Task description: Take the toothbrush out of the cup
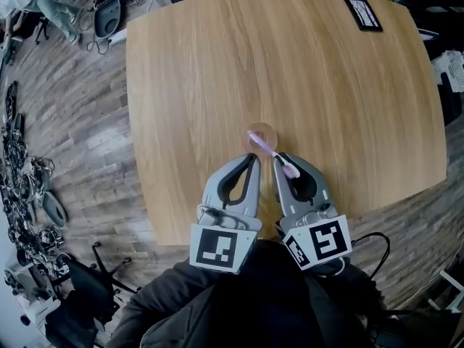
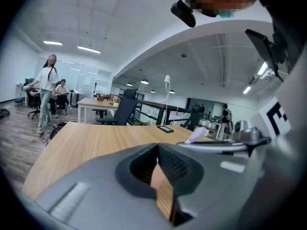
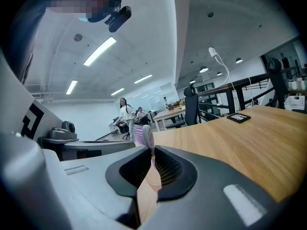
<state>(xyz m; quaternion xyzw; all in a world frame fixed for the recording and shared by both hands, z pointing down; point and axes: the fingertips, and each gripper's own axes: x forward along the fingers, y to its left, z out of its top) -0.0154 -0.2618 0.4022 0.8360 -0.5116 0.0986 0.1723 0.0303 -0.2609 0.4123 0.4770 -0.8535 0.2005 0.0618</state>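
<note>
A small translucent brown cup (image 1: pixel 266 128) stands on the wooden table (image 1: pixel 217 71), just beyond both grippers' tips. The pink toothbrush (image 1: pixel 270 149) slants from over the cup back onto my right gripper (image 1: pixel 276 158), which is shut on its handle. Its bristle head lies over that gripper. In the right gripper view the brush head (image 3: pixel 143 134) sticks up above the closed jaws of my right gripper (image 3: pixel 151 150). My left gripper (image 1: pixel 254 156) sits close beside it with its tips together and nothing seen in them. The left gripper view shows the same closed tips on my left gripper (image 2: pixel 157 147), and the brush head (image 2: pixel 196 136) to the right.
A black framed card (image 1: pixel 362 13) lies at the table's far right corner. The near table edge runs under the grippers. Cables and gear litter the floor at left (image 1: pixel 22 187). People (image 2: pixel 46 92) and desks are far behind the table.
</note>
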